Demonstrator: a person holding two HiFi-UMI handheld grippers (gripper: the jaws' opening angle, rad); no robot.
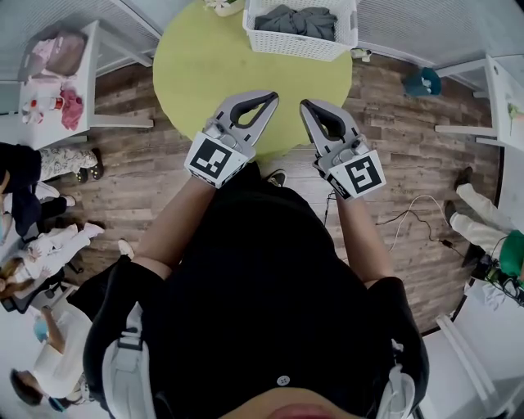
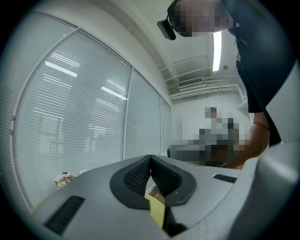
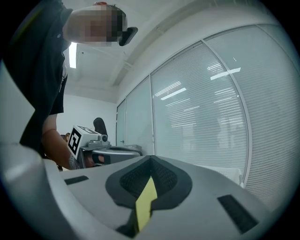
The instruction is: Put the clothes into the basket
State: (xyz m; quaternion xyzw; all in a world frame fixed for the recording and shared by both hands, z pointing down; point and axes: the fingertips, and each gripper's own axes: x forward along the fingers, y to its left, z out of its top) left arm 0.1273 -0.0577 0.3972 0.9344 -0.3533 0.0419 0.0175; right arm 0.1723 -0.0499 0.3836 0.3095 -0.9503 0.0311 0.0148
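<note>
A white lattice basket (image 1: pixel 301 42) stands at the far edge of the round yellow-green table (image 1: pixel 205 65), with grey clothes (image 1: pixel 296 20) lying inside it. Both grippers are held side by side close to the person's body, over the table's near edge and well short of the basket. My left gripper (image 1: pixel 269 97) is shut with nothing in it, its tips meeting (image 2: pixel 150 157). My right gripper (image 1: pixel 305 105) is likewise shut and empty (image 3: pixel 150 158). Both gripper views face window blinds, level; no clothes show in them. The left gripper's marker cube (image 3: pixel 78 138) shows in the right gripper view.
A white side table (image 1: pixel 61 82) with pink items stands at the left, and another white table (image 1: pixel 495 102) at the right. A teal object (image 1: pixel 422 82) and a cable (image 1: pixel 409 217) lie on the wooden floor. People stand at both sides. Flowers (image 1: pixel 223 6) sit beside the basket.
</note>
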